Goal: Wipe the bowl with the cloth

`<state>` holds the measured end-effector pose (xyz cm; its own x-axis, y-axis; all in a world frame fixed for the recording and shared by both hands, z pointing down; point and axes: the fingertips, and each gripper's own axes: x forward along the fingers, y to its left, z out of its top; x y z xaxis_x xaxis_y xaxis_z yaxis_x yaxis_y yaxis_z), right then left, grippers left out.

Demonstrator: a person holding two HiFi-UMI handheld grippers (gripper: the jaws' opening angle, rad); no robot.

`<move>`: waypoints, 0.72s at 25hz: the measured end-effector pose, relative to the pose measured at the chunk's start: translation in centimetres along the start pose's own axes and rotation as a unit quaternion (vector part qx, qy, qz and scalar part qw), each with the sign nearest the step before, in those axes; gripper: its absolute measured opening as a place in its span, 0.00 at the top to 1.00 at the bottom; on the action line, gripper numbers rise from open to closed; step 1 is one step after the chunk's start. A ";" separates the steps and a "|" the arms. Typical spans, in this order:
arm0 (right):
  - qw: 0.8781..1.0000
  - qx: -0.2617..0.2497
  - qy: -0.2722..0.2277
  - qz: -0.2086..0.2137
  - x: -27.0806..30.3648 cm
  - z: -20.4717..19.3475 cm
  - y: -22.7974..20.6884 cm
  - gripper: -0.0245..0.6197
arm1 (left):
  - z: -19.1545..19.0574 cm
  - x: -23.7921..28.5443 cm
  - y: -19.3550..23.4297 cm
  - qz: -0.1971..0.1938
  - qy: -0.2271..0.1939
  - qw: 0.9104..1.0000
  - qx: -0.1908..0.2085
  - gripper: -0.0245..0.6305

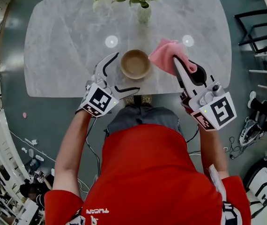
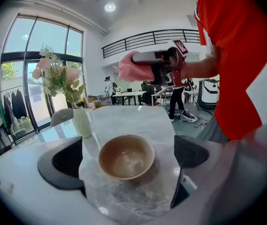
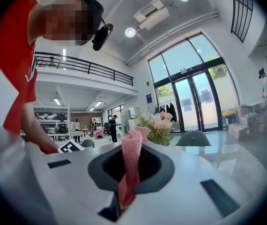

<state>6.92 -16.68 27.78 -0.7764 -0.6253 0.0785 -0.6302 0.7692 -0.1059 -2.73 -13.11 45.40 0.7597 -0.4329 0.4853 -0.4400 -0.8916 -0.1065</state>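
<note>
The table (image 1: 63,55) is slick, so the bowl (image 2: 126,156), which stands loose near its front edge, could skate off toward the person if the cloth presses before it is steadied. A hard shove the other way might send it into the vase (image 1: 144,12) at the far side. The left gripper (image 2: 129,156) has its jaws spread wide, one on each side of the bowl and clear of it, with nothing held; closing off-centre on the curved wall could probably tip the bowl. The right gripper (image 3: 124,196) has its jaws closed on a thin fold of the cloth (image 3: 131,158), up in the air right of the bowl, and rubbing may tug that fold free.

The table is a smooth grey slab, marble-patterned, with rounded corners. The bowl is round, brown, hard and glossy inside, and empty. The cloth is pink, soft and crumpled. The vase is pale, narrow and upright.
</note>
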 end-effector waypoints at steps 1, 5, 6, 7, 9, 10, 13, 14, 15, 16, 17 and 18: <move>1.000 0.000 0.003 -0.002 0.0 -0.2 0.0 0.95 | -0.4 0.4 0.1 -0.003 0.003 1.000 0.000 0.07; 1.000 0.002 0.015 -0.009 0.0 -0.8 0.3 0.95 | -1.8 1.9 0.1 -0.017 0.019 1.000 0.008 0.07; 1.000 0.003 0.018 -0.012 -0.1 -1.0 0.3 0.95 | -2.0 2.2 0.0 -0.020 0.021 1.000 0.009 0.07; 1.000 0.004 0.021 -0.014 -0.2 -1.1 0.3 0.95 | -2.3 2.5 0.0 -0.022 0.023 0.999 0.008 0.07; 1.000 0.006 0.025 -0.018 -0.4 -1.3 0.4 0.95 | -2.8 2.9 0.2 -0.024 0.027 0.999 0.004 0.07; 0.999 0.006 0.026 -0.019 -0.4 -1.4 0.4 0.95 | -3.0 3.1 0.4 -0.024 0.029 0.999 0.002 0.07; 0.999 0.008 0.032 -0.025 -0.6 -1.6 0.2 0.95 | -3.6 3.7 0.4 -0.032 0.037 0.999 -0.002 0.07; 0.999 0.008 0.034 -0.027 -0.6 -1.7 0.0 0.95 | -3.7 4.0 0.4 -0.036 0.039 0.999 -0.001 0.07; 0.999 0.009 0.034 -0.029 -0.6 -1.8 -0.2 0.95 | -3.8 4.2 0.4 -0.039 0.040 0.998 -0.001 0.07; 0.999 0.010 0.035 -0.031 -0.6 -1.9 -0.3 0.95 | -3.9 4.4 0.3 -0.042 0.040 0.998 0.000 0.07; 0.999 0.010 0.035 -0.032 -0.6 -1.9 -0.3 0.95 | -3.9 4.5 0.3 -0.045 0.041 0.998 0.000 0.07; 0.999 0.010 0.035 -0.033 -0.6 -1.9 -0.3 0.95 | -4.0 4.6 0.3 -0.046 0.041 0.998 -0.001 0.07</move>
<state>7.56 -16.25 29.69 -0.7319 -0.6634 0.1559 -0.6806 0.7230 -0.1184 -1.28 -14.86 51.06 0.7551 -0.3363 0.5628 -0.3708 -0.9270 -0.0563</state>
